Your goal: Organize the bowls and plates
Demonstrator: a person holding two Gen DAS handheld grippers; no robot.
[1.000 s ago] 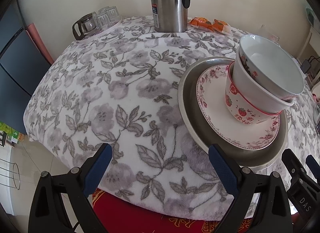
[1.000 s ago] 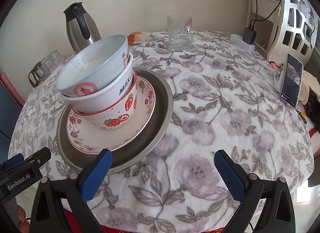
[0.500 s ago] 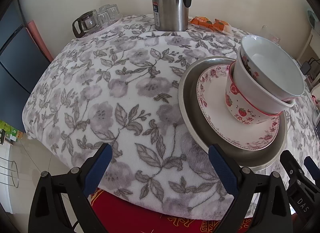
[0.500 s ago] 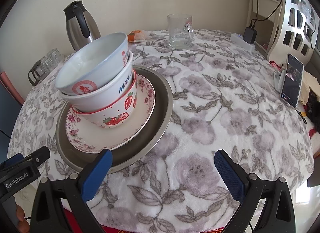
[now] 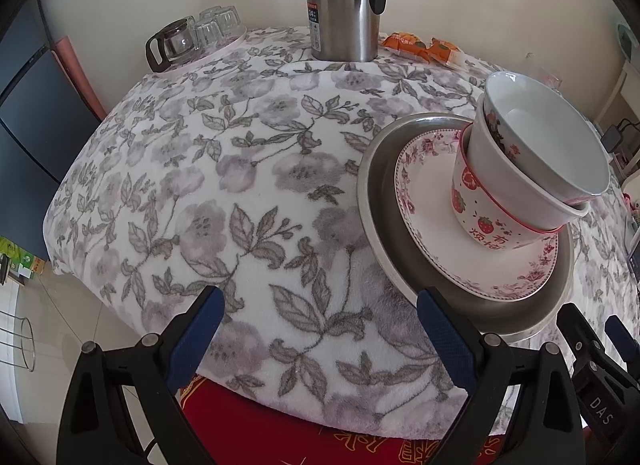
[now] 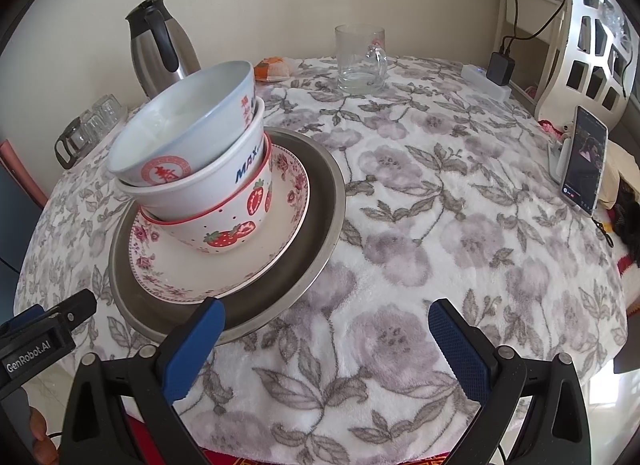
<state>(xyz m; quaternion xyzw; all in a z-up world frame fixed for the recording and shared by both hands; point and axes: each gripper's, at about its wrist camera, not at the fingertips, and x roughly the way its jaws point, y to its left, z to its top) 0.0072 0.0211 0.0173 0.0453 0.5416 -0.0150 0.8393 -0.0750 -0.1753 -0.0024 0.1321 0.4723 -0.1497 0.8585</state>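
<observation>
A round metal plate (image 6: 320,225) (image 5: 376,225) lies on the flowered tablecloth. On it rests a rose-rimmed white plate (image 6: 224,277) (image 5: 432,205). Three bowls are nested, tilted, on that plate: a strawberry bowl (image 6: 224,233) (image 5: 484,221), a white bowl with blue letters (image 6: 208,185) (image 5: 516,185), and a pale bowl with red print (image 6: 180,133) on top. My left gripper (image 5: 320,337) is open over the cloth, just left of the metal plate. My right gripper (image 6: 326,345) is open at the plate's near right edge, holding nothing.
A steel thermos jug (image 5: 344,1) (image 6: 160,49), a glass pot with cups (image 5: 192,37), orange snack packs (image 5: 424,45) and a glass mug (image 6: 360,59) stand at the table's far side. A phone on a stand (image 6: 584,165) and a charger (image 6: 500,69) sit right.
Both grippers have drawn back slightly from the table; the stack looks a little lower and farther in the views. Plates and bowls have not moved.
</observation>
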